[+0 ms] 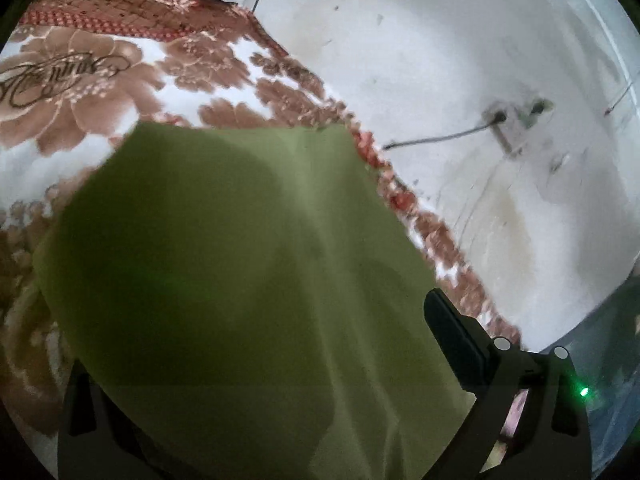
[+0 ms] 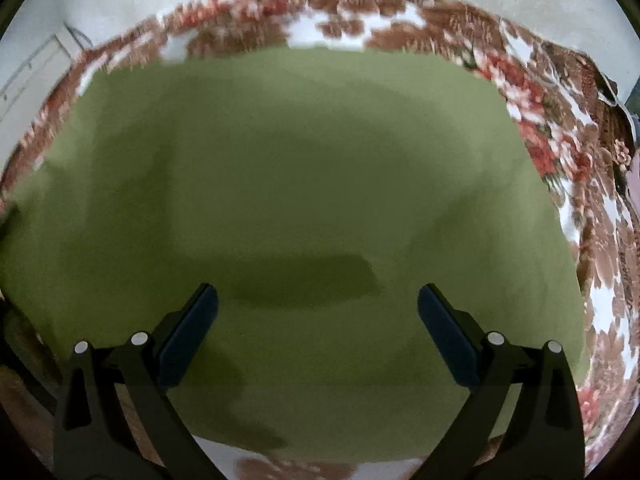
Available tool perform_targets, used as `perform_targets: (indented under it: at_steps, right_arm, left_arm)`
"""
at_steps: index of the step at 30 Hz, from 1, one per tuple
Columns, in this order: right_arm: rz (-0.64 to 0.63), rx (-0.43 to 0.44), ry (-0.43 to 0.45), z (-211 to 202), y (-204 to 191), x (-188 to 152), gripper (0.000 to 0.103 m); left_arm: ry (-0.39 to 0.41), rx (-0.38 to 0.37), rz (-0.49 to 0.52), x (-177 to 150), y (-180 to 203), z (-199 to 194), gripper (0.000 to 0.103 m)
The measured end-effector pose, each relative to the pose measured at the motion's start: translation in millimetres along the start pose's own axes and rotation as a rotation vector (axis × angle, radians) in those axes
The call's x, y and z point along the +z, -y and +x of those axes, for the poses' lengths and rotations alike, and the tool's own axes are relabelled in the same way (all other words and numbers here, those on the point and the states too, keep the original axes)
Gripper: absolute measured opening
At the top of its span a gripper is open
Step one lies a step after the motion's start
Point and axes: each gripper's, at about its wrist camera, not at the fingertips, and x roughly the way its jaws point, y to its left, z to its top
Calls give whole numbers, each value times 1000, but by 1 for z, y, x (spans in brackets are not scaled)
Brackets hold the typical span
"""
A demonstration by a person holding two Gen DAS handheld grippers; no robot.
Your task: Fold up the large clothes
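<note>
A large plain green cloth [image 2: 312, 168] lies spread flat on a floral blanket [image 2: 360, 20] and fills most of the right wrist view. My right gripper [image 2: 318, 292] hovers low over its near part, open, with nothing between its fingers [image 2: 448, 336]. In the left wrist view the green cloth [image 1: 240, 260] rises up close and drapes over my left gripper [image 1: 320, 300]. It hides the left finger. The right finger [image 1: 452, 340] stands clear and far out to the side, so the jaws are apart. The cloth's far edge runs straight across the blanket.
The brown and white floral blanket [image 1: 100, 80] covers a bed that ends at a white wall [image 1: 420, 60]. A wall socket with a dark cable [image 1: 500, 120] sits on that wall. A red patterned border or pillow [image 1: 120, 8] lies at the bed's far end.
</note>
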Motion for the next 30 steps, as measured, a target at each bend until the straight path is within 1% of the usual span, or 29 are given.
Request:
perform_targets:
  at_steps: [1, 2, 3, 4, 5, 6, 7, 8, 9, 12, 15, 18, 19, 20, 21, 22, 23, 25, 27, 30]
  right_arm:
    - [3, -5, 29, -2, -6, 7, 98]
    - [0, -14, 40, -1, -10, 12, 98]
    - [-10, -35, 54, 3, -16, 19, 98]
    - [-20, -55, 68, 8, -23, 25, 98]
    - [-24, -64, 72, 13, -27, 29, 98]
    - [-25, -70, 69, 20, -31, 34, 98]
    - [-29, -87, 60, 28, -33, 37, 98]
    - [-36, -126, 42, 39, -36, 40, 98]
    - [-30, -139, 39, 43, -35, 41, 98]
    - [-10, -190, 37, 49, -34, 42, 98]
    - [-12, -183, 19, 49, -32, 39, 98]
    - [-33, -175, -7, 47, -26, 38, 98]
    - [-52, -168, -27, 49, -26, 36, 98]
    - [-87, -157, -61, 57, -26, 33, 98]
    - [-101, -147, -71, 61, -27, 31, 98]
    - [-107, -126, -72, 66, -26, 30, 98]
    - [-108, -117, -68, 68, -25, 29, 98]
    - [-129, -95, -51, 75, -24, 25, 98]
    - [-131, -71, -58, 81, -21, 24, 98]
    - [-119, -34, -103, 86, -16, 29, 99]
  left_arm:
    - [-8, 28, -7, -2, -6, 1, 95]
    - [-6, 92, -19, -7, -14, 2, 81]
    - [-6, 140, -15, -10, -19, 4, 73]
    - [-11, 159, 0, -12, -20, 6, 70]
    - [-4, 168, 13, -14, -18, 5, 70]
    - [-3, 193, 31, -14, -14, 6, 70]
    - [-9, 214, 41, -14, -11, 8, 69]
    - [-16, 233, 46, -14, -9, 9, 69]
    - [-17, 241, 41, -14, -8, 10, 69]
    - [-28, 214, -8, -12, -15, 9, 69]
    - [-36, 218, 1, -13, -16, 11, 66]
    - [-54, 202, -3, -13, -18, 13, 59]
    - [-62, 193, -7, -13, -19, 13, 53]
    - [-71, 180, -12, -13, -20, 14, 44]
    - [-87, 156, -20, -12, -20, 16, 38]
    - [-101, 126, -34, -11, -20, 17, 27]
    - [-108, 110, -49, -10, -19, 19, 23]
    - [-124, 87, -72, -7, -17, 19, 19]
    - [-125, 73, -71, -1, -9, 15, 17]
    - [-79, 41, -22, 11, 27, -4, 14]
